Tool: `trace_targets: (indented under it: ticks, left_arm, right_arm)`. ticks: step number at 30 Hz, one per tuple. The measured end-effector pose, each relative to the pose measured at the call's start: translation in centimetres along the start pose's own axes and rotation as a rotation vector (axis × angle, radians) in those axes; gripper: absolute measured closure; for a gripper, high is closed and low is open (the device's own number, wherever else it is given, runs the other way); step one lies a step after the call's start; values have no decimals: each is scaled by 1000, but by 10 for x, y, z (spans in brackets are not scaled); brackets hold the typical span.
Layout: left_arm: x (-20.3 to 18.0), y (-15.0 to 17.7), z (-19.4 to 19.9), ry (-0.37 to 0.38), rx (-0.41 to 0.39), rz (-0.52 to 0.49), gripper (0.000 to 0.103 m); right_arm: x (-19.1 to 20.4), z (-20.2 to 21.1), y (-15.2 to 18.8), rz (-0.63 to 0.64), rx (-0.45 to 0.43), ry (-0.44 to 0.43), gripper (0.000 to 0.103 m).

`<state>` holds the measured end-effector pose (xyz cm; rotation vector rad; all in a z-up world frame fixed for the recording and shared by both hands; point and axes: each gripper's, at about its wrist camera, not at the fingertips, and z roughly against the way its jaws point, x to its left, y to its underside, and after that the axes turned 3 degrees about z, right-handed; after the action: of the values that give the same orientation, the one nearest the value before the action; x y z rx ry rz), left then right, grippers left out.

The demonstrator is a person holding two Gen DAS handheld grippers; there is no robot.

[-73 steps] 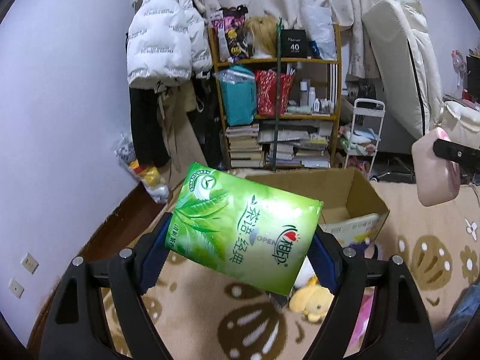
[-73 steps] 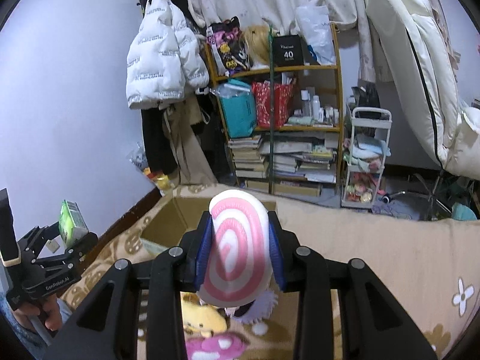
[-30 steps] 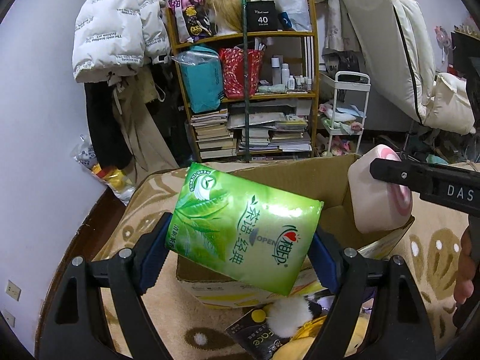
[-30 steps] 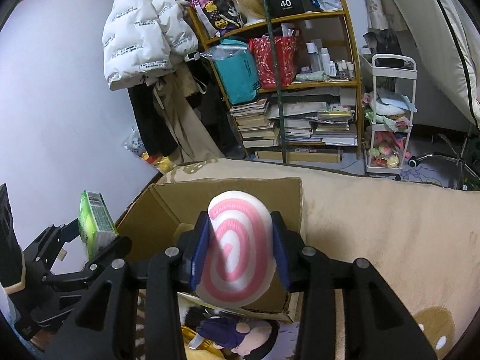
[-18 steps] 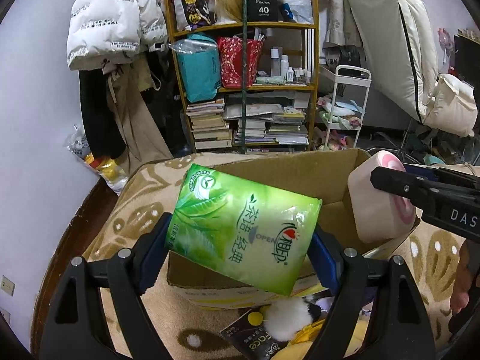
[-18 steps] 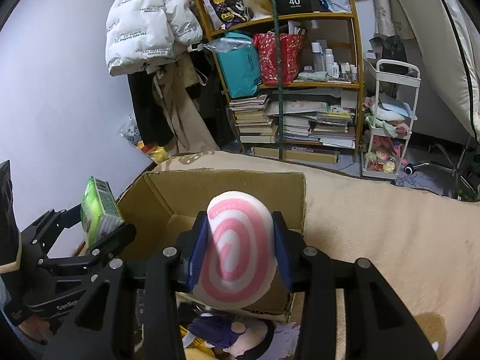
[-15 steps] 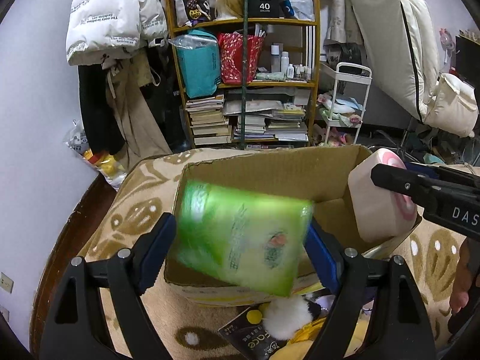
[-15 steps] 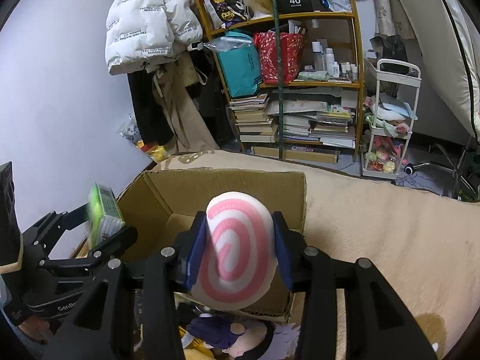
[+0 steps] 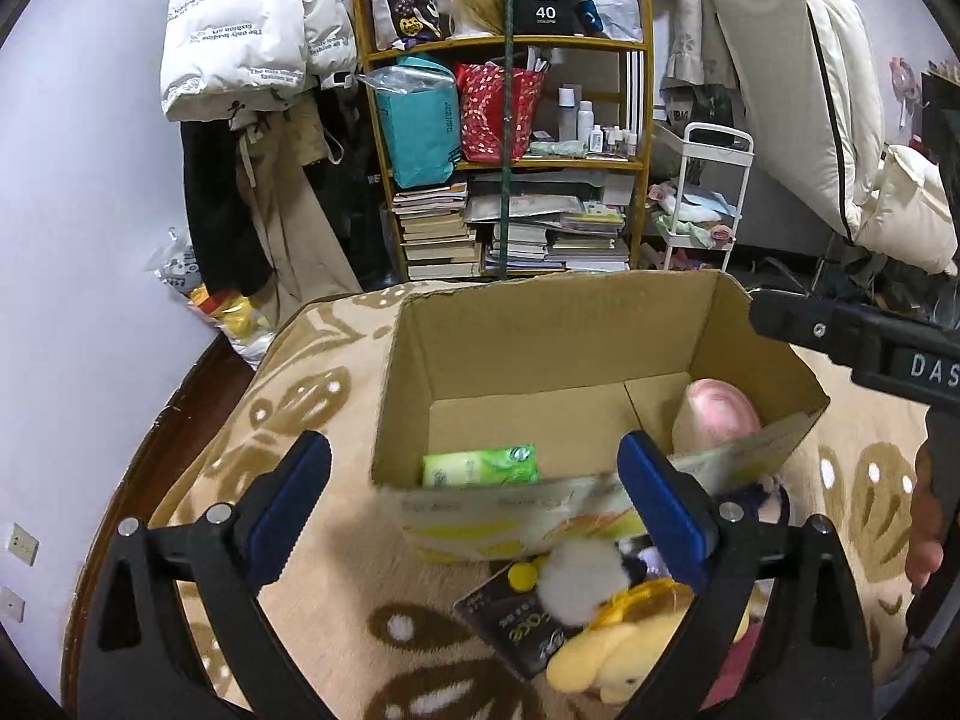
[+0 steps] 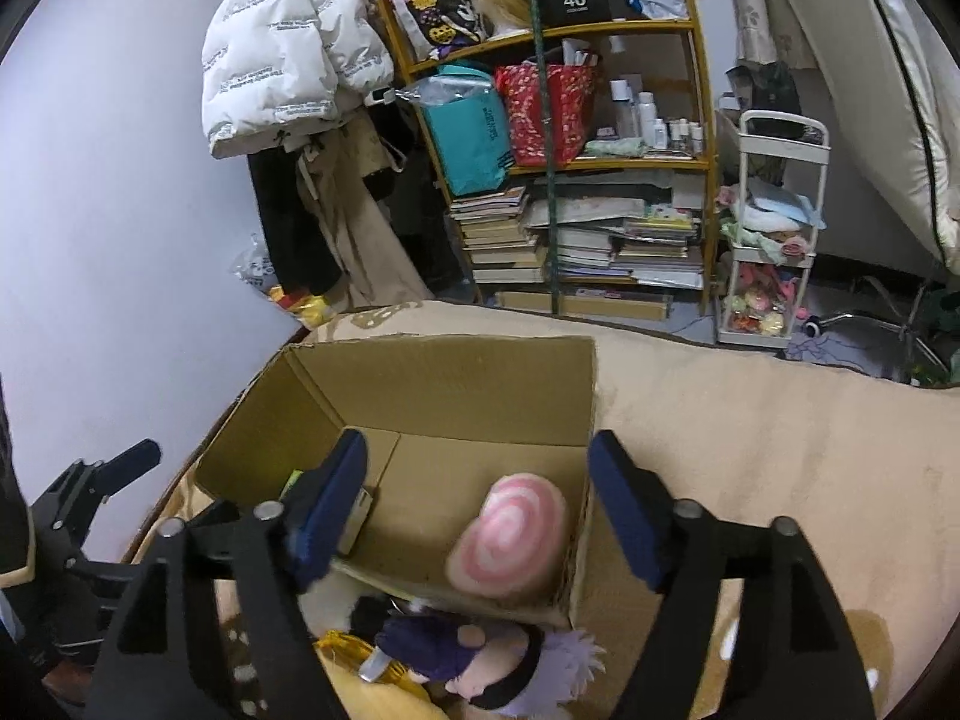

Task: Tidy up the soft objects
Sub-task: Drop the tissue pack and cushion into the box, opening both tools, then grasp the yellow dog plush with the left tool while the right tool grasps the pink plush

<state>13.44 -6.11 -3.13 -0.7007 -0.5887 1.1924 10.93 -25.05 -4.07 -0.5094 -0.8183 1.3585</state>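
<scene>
Two soft things are sitting inside the open brown cardboard box (image 9: 558,354) on the beige patterned rug (image 9: 312,396): the green plastic tissue pack (image 9: 480,466) lies flat near the front-left corner, and the pink-and-white swirl roll plush (image 10: 510,540) leans in the right corner against the wall. The left gripper (image 9: 474,504) has its blue-padded fingers spread wide with nothing between them, hovering over the box's near edge. Same deal for the right gripper (image 10: 477,498), fingers apart and empty above the box. Just outside the front wall sit a yellow plush toy (image 9: 606,648), a white pom-pom (image 9: 576,582) and a purple-haired doll (image 10: 480,654).
</scene>
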Motion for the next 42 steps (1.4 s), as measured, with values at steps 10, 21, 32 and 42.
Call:
trace_targets:
  ticks: [10,21,32,42]
  left_arm:
    - [18,17,43,-14,39,58,7]
    - [23,31,81,-25,60,64,7]
    - [22,54,83,-6,120,60,7]
    - [13,62,64,42,144,77,7]
  right_arm:
    - [9,38,11,11,7,0,4]
    - [17,79,34,15,76,23,3]
    - [10,76,69,-26,223,33,3]
    - [16,44,86,-15,342,20,3]
